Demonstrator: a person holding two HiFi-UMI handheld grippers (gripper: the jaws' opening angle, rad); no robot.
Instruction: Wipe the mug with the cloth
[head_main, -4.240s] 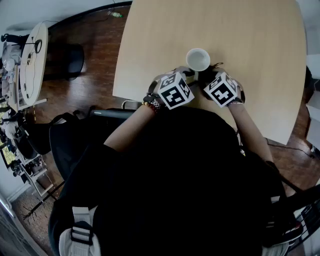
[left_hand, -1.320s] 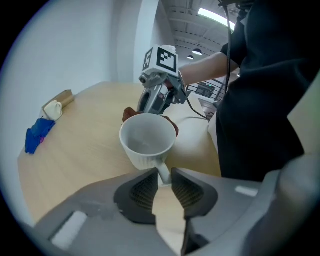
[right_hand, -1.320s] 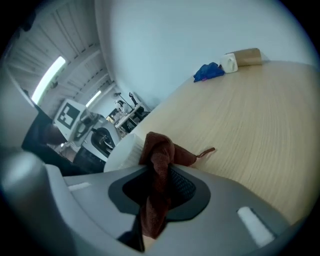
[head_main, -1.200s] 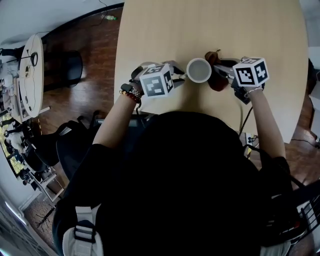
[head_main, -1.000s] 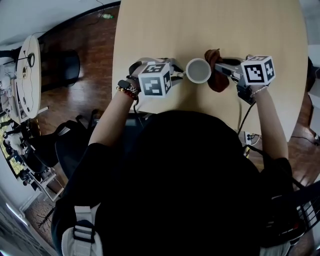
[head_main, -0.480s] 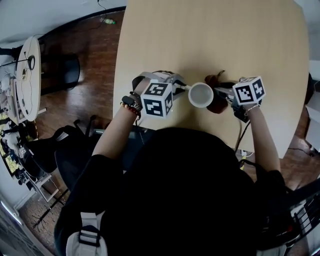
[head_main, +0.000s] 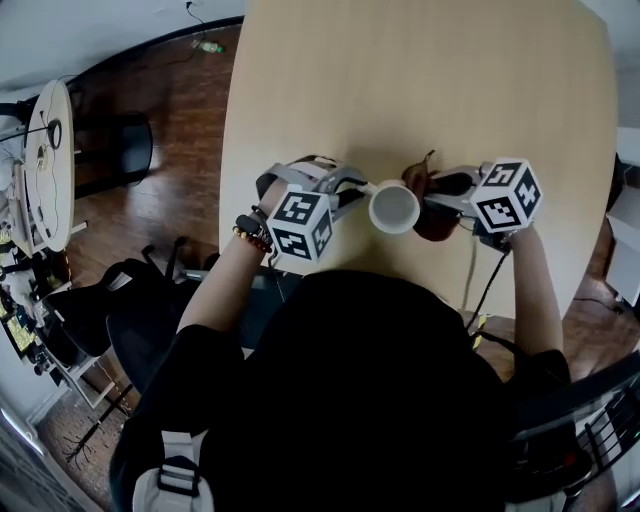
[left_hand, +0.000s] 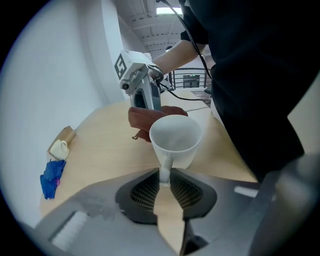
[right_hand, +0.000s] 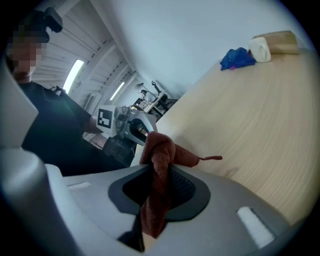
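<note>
A white mug (head_main: 394, 207) sits between my two grippers over the tan table (head_main: 400, 80), mouth up. In the left gripper view its handle (left_hand: 165, 172) is pinched between the pads of my left gripper (left_hand: 165, 181), whose jaws are easing open. My right gripper (right_hand: 159, 192) is shut on a reddish-brown cloth (right_hand: 159, 165), which bunches up out of the jaws. In the head view the cloth (head_main: 432, 222) lies against the mug's right side, with the right gripper (head_main: 432, 192) just behind it and the left gripper (head_main: 362, 190) at the mug's left. I cannot tell whether the mug rests on the table.
At the table's far end lie a blue rag (right_hand: 237, 57) and a small brown and cream package (right_hand: 272, 42). The person's dark torso fills the near side. Wooden floor and a chair (head_main: 130, 140) lie to the left of the table.
Both grippers, with the mug and the cloth, have drifted toward the table's near edge. The cloth stays against the mug's right side.
</note>
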